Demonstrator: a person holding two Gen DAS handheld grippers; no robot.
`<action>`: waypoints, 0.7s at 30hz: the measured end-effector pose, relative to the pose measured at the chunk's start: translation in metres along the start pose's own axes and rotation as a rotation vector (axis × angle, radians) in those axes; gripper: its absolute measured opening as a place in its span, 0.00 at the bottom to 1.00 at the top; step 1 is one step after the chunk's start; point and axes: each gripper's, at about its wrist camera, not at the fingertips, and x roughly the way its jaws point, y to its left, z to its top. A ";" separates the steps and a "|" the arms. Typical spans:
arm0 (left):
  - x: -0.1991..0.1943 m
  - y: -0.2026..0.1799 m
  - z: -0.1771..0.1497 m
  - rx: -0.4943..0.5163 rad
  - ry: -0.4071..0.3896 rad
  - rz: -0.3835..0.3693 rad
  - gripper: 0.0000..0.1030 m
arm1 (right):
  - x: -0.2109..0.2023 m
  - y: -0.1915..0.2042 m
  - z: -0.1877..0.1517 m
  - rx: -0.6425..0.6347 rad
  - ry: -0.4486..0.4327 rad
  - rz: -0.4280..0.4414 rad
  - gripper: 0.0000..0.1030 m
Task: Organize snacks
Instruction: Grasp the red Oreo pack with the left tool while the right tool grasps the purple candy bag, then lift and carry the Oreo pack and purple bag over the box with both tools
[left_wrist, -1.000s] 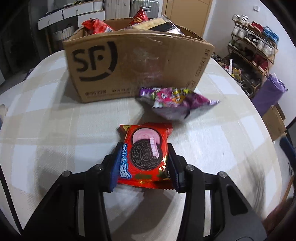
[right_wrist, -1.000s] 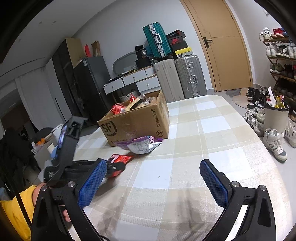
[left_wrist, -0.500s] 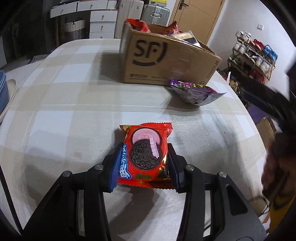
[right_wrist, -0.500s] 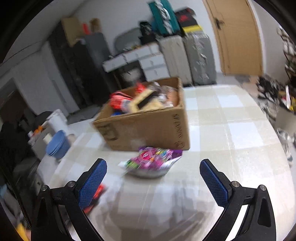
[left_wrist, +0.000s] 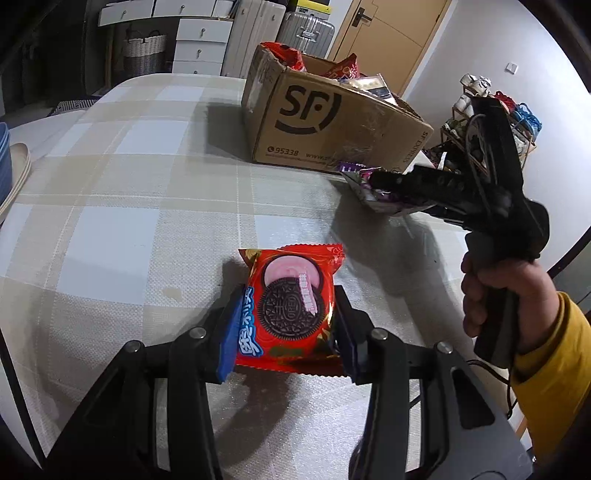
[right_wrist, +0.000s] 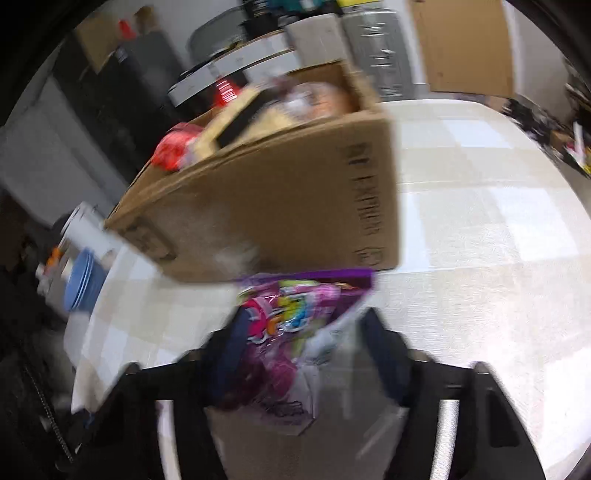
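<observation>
My left gripper (left_wrist: 288, 332) is shut on a red Oreo packet (left_wrist: 291, 306) and holds it just above the checked tablecloth (left_wrist: 129, 184). My right gripper (right_wrist: 306, 354) has closed around a purple and pink snack bag (right_wrist: 288, 332) that lies in front of the SF cardboard box (right_wrist: 280, 206). The view is blurred. In the left wrist view the right gripper (left_wrist: 373, 181) reaches the same bag (left_wrist: 369, 192) beside the box (left_wrist: 332, 122), which holds several snack packets.
Blue bowls (right_wrist: 81, 280) and a plate (left_wrist: 14, 173) stand at the table's left edge. Drawers, suitcases and a door lie behind the table. A shoe rack (left_wrist: 491, 110) stands to the right.
My right gripper has moved in to the purple bag and closed its wide-open fingers around it. My left gripper, holding the Oreo packet, has drawn back from the box.
</observation>
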 end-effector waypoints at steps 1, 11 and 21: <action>0.001 -0.001 0.002 -0.003 -0.002 -0.003 0.40 | 0.000 0.001 -0.001 -0.001 0.005 0.009 0.42; -0.039 0.016 -0.030 -0.010 -0.011 0.013 0.40 | -0.021 0.003 -0.015 -0.005 -0.023 0.096 0.27; -0.074 -0.002 -0.036 0.026 -0.058 0.061 0.40 | -0.110 0.014 -0.050 -0.031 -0.184 0.213 0.27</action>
